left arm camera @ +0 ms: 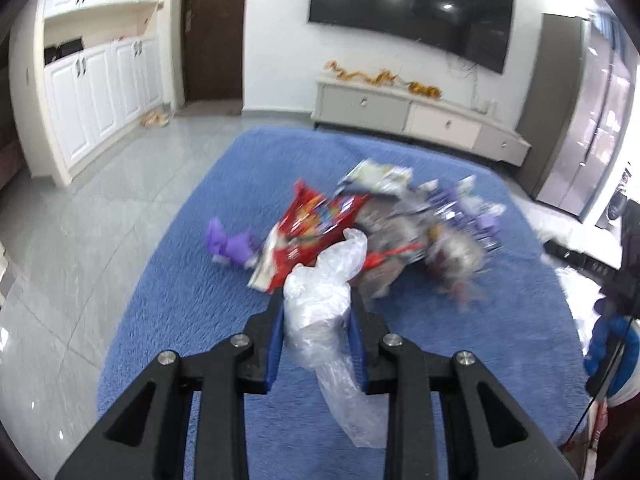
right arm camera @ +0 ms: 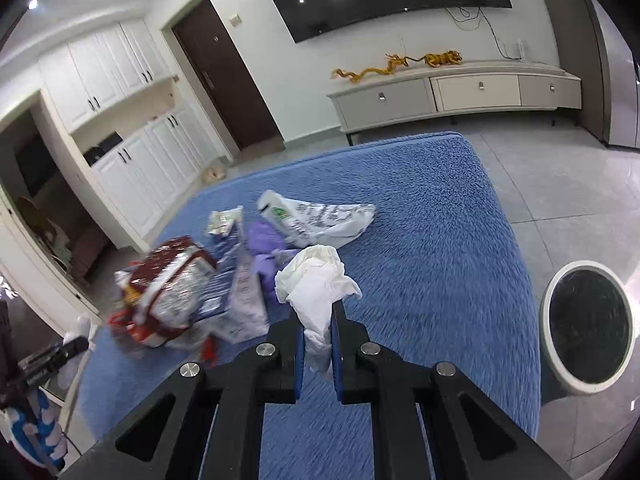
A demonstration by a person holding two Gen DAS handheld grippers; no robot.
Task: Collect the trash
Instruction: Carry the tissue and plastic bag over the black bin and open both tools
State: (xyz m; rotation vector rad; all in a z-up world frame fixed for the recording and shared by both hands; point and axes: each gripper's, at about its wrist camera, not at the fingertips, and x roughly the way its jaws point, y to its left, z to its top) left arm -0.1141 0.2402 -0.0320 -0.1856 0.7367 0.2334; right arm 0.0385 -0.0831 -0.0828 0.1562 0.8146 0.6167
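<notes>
The left gripper (left arm camera: 317,300) has its jaws clamped on a crumpled clear plastic bag (left arm camera: 324,296), translucent and wrinkled, with a tail hanging down between the fingers over the blue rug (left arm camera: 168,320). The right gripper (right arm camera: 318,312) has its jaws closed on a wad of white tissue (right arm camera: 316,280), creased and bunched above the fingertips. The rest of the trash lies heaped on the rug just ahead of both grippers: a red snack wrapper (left arm camera: 316,216), purple gloves (left arm camera: 232,244), silvery foil packets (left arm camera: 404,224) and a white printed bag (right arm camera: 320,218). Only the right wrist view shows the round white bin (right arm camera: 588,324), standing on the tiled floor (right arm camera: 560,184) beside the rug's right edge; its interior looks dark, and I cannot tell what is in it. The left wrist view is motion-blurred over the heap, while the right shows it more sharply.
</notes>
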